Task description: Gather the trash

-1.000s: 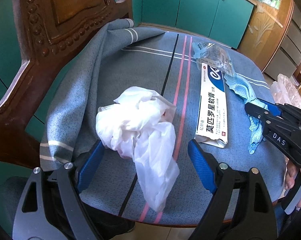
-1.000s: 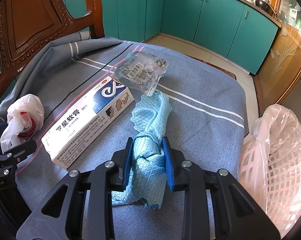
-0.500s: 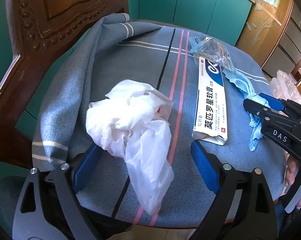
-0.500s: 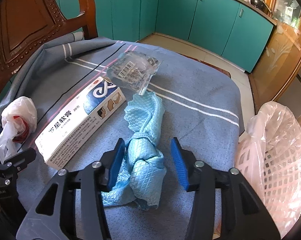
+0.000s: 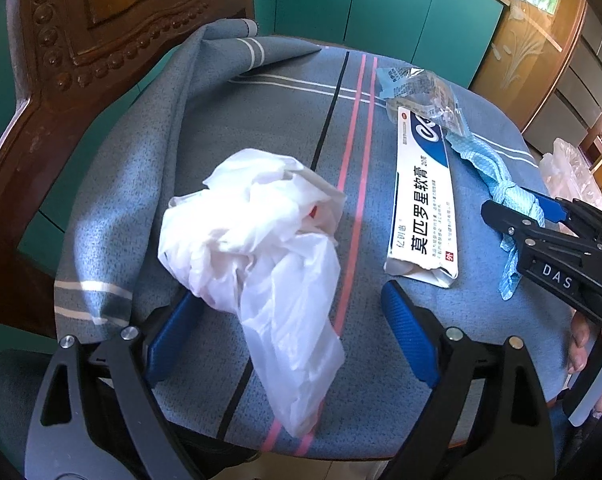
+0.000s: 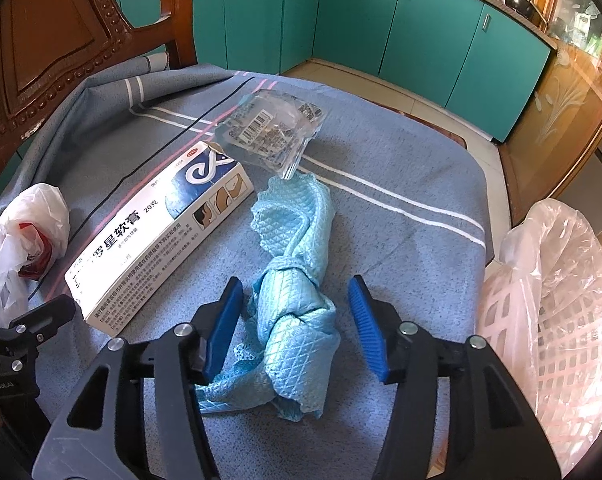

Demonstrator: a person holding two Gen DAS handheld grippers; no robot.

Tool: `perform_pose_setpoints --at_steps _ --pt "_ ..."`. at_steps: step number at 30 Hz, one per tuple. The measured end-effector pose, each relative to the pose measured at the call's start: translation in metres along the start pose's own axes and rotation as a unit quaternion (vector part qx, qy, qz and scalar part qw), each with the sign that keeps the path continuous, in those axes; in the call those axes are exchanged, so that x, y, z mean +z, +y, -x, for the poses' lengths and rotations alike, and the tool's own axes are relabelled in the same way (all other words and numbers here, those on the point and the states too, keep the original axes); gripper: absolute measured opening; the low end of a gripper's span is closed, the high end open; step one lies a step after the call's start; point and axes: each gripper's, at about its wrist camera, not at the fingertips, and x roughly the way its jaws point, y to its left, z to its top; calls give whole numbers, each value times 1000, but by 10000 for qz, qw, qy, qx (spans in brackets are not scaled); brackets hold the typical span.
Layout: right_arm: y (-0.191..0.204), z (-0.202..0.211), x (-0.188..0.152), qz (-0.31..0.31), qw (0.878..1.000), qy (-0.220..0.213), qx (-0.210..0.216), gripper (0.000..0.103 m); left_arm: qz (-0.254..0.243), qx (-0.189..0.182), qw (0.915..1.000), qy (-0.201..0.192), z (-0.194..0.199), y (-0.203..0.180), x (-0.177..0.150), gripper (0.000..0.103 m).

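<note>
Blue-padded and spread wide, both grippers straddle trash on the striped cloth-covered chair seat, the left gripper around the crumpled white plastic bag, the right gripper around the knotted pale-blue rag; closing comes next, I judge, then carrying right to the bag-lined white basket.

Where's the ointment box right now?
The ointment box lies flat on the blue cloth, between the white plastic bag and the knotted blue rag.
</note>
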Motion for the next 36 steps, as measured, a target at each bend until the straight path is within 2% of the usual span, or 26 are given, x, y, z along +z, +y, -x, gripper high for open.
perform_pose_setpoints --at_steps 3,6,9,10,11,13,19,23,25,36 --pt "0 0 0 -1 10000 3 6 57 -34 46 10000 -21 1 -1 -1 86" --pt "0 0 0 5 10000 3 6 57 -134 177 9997 -72 2 -2 -1 74" --pt "0 -1 0 2 10000 7 16 57 -138 244 9995 -147 5 0 0 52" --pt "0 -1 0 1 10000 8 16 57 -122 252 9995 -159 6 1 0 39" --pt "0 -1 0 -1 10000 7 15 57 -92 234 9995 -164 7 3 0 33" --pt "-1 -1 0 -10 10000 9 26 57 -47 219 9996 -176 9 6 0 29" --pt "3 -2 0 27 10000 11 73 57 -74 292 9990 -336 23 7 -1 23" --pt "8 1 0 156 9997 -20 159 37 -134 383 9977 -547 38 5 -2 23" --pt "11 2 0 249 9996 -54 87 32 -151 412 9970 -642 45 4 -2 23" --pt "-3 18 7 -26 9991 -422 106 29 -215 463 9944 -926 70 -1 -4 23"
